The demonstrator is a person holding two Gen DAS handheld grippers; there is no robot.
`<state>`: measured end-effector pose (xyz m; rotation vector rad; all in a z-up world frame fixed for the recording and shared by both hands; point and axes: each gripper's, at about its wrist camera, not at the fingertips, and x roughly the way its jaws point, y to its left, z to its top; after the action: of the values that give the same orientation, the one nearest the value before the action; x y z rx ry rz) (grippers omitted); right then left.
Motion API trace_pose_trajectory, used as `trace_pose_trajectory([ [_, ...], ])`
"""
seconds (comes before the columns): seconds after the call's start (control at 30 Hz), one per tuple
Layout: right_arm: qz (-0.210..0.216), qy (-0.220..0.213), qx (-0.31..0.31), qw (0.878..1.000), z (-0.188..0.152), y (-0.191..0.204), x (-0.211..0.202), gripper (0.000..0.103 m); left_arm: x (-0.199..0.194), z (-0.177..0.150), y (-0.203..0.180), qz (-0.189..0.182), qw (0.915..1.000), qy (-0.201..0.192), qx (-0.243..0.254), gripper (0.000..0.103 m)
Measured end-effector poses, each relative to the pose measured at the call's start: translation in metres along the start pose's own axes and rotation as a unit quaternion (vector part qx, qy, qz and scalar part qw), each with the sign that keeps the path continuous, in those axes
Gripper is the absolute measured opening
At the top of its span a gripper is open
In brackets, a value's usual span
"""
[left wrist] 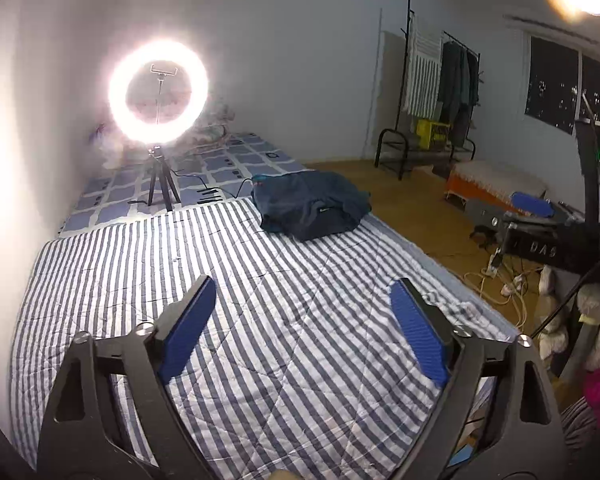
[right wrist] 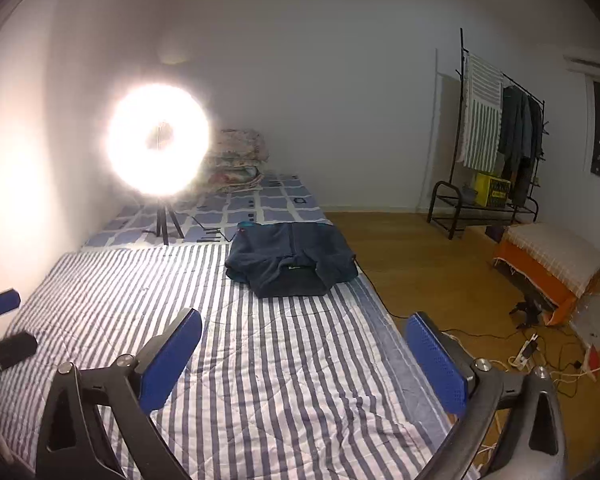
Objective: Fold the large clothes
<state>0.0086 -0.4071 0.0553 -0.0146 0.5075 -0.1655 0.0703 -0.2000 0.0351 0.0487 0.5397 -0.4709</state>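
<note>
Garment: dark blue jacket, folded, is seen at the far right edge of the striped quilt.
Direction: ahead of both claws, well apart.
Nearer: right claw, judged.
Claws: left claw and right are spread, empty.

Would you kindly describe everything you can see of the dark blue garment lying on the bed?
The dark blue garment is a soft, fleece-like piece, already folded into a compact, slightly lumpy bundle. A teal lining shows at its far left corner, and a small pale label sits on the front fold. It rests on the far end of the striped quilt, near the bed's floor-side edge, its back reaching the blue checked sheet. A black cable runs up to it there. Neither gripper touches it.
</note>
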Motion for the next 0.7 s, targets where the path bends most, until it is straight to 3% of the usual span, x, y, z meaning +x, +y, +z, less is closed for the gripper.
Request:
trace_pose_trajectory([
  [0.7, -0.008, 0.009, 0.002, 1.000, -0.016, 0.003, 0.008, 0.103, 0.010, -0.008, -0.001, 0.020, 0.9997, 0.006, 0.012, 0.100],
])
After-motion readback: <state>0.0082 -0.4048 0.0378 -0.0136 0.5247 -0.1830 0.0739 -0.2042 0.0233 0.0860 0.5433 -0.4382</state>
